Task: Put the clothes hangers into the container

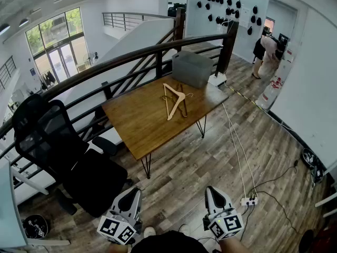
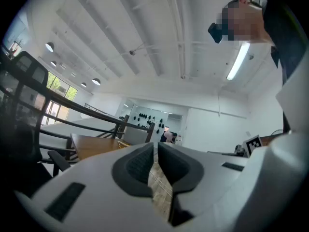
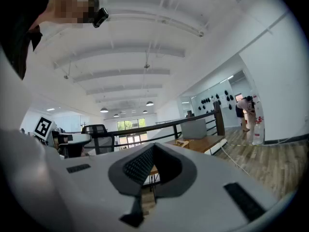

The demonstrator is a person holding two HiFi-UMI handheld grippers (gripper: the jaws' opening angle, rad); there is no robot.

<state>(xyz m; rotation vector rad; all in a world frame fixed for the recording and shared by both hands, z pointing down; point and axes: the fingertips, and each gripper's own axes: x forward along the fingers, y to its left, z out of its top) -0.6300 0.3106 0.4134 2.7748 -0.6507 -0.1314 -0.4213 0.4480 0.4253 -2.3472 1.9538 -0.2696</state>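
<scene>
We held both tools low and level at the near edge of the scene, well short of the worktop. The left tool [image 1: 132,193] had its jaws drawn together on nothing, with only a sliver of gap. The right tool [image 1: 212,192] was closed tight and equally empty.

The wooden clothes hangers [image 1: 175,100] lay in a loose, overlapping heap near the middle of the worktop [image 1: 138,128]. The grey container [image 1: 192,67] stood behind them at the far end, close to the railing [image 1: 131,57]. We could not see inside the container.

We judged three risks:
- White cables [image 1: 236,146] and a power strip [image 1: 248,200] lay across the floor on the right of our path and could catch a foot.
- The office chair [image 1: 58,152] crowded the left.
- The crossed hangers looked likely to hook one another, so lifting one might drag a second off the worktop.
</scene>
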